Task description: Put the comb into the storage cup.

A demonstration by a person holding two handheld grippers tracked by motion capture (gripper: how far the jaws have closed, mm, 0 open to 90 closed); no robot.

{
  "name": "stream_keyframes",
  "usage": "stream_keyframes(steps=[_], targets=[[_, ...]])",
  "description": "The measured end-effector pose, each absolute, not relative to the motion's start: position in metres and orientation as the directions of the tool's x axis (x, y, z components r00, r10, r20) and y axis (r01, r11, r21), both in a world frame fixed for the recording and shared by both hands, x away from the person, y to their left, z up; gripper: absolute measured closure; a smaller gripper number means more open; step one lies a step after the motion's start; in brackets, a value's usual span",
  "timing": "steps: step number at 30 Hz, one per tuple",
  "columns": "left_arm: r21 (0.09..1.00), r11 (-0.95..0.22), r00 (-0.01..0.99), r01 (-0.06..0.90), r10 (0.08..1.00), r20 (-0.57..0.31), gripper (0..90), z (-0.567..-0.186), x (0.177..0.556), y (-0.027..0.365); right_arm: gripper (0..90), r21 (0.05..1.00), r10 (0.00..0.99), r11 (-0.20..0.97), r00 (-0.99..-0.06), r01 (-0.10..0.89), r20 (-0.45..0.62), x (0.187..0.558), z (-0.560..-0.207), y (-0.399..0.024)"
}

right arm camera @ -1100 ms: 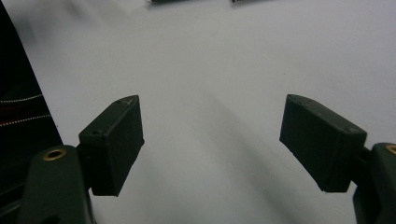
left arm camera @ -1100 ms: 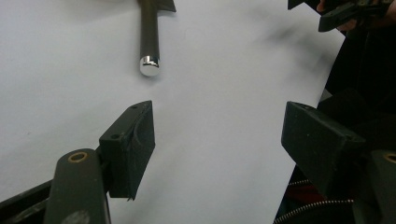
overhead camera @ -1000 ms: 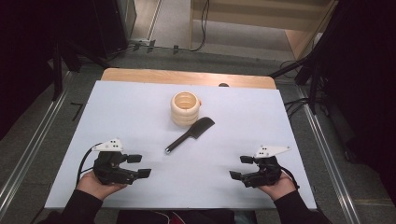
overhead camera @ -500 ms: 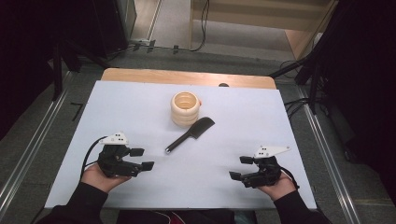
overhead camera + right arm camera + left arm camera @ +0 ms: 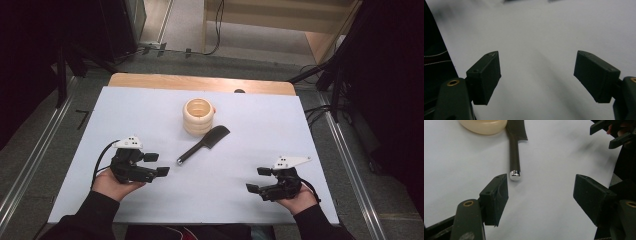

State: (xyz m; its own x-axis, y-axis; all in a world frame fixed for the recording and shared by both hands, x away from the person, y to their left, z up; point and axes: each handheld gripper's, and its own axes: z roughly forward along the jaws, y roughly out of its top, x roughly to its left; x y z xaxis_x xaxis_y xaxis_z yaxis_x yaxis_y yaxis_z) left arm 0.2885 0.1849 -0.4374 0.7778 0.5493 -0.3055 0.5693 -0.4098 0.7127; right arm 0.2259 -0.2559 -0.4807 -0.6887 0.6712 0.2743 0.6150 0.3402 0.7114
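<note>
Black comb (image 5: 204,144) with a shiny metal-tipped handle lies flat near the middle of the white counter (image 5: 310,130), its toothed head toward the far edge and touching or just beside a cream ribbed cup (image 5: 198,116), its handle slanting toward the near left corner. The cup stands upright, closer to the far edge than to the near one.

The left tool (image 5: 156,164) is held in the person's left hand (image 5: 114,184) over the near left part of the counter, its jaws spread wide with nothing between them, pointing toward the comb's handle end. In the left gripper view the comb (image 5: 515,150) runs up from between the jaws, its silver tip lying just beside the left-hand jaw pad, apart from it, with the cup (image 5: 483,125) at the top edge.

The right tool (image 5: 260,179) sits in the right hand (image 5: 298,200) near the near right corner, well apart from the comb. Its jaws are also spread wide and hold nothing; the right tool (image 5: 537,75) looks down on bare white counter (image 5: 544,35).
</note>
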Motion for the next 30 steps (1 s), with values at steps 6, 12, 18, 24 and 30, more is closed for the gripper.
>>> stream_keyframes(steps=[6, 12, 18, 24, 30], targets=[[0.715, -0.41, 0.778, 0.566, 0.553, -0.299, 28.5, -0.435, 0.295, 0.179, 19.3, 0.708, 0.674, 0.342, -0.686, 0.618, 0.274, 0.226, -0.481, -0.256], [0.711, -0.42, 0.779, 0.564, 0.555, -0.291, 28.4, -0.435, 0.303, 0.171, 19.3, 0.708, 0.675, 0.345, -0.687, 0.617, 0.27, 0.226, -0.481, -0.256], [0.702, -0.434, 0.777, 0.565, 0.565, -0.277, 28.4, -0.435, 0.314, 0.161, 19.3, 0.707, 0.674, 0.346, -0.687, 0.617, 0.27, 0.226, -0.482, -0.256], [0.697, -0.438, 0.776, 0.568, 0.569, -0.274, 28.4, -0.435, 0.325, 0.152, 19.3, 0.702, 0.677, 0.342, -0.682, 0.625, 0.277, 0.226, -0.482, -0.256], [0.682, -0.457, 0.776, 0.571, 0.573, -0.264, 28.4, -0.437, 0.336, 0.142, 19.3, 0.703, 0.681, 0.337, -0.678, 0.627, 0.278, 0.227, -0.483, -0.257]])
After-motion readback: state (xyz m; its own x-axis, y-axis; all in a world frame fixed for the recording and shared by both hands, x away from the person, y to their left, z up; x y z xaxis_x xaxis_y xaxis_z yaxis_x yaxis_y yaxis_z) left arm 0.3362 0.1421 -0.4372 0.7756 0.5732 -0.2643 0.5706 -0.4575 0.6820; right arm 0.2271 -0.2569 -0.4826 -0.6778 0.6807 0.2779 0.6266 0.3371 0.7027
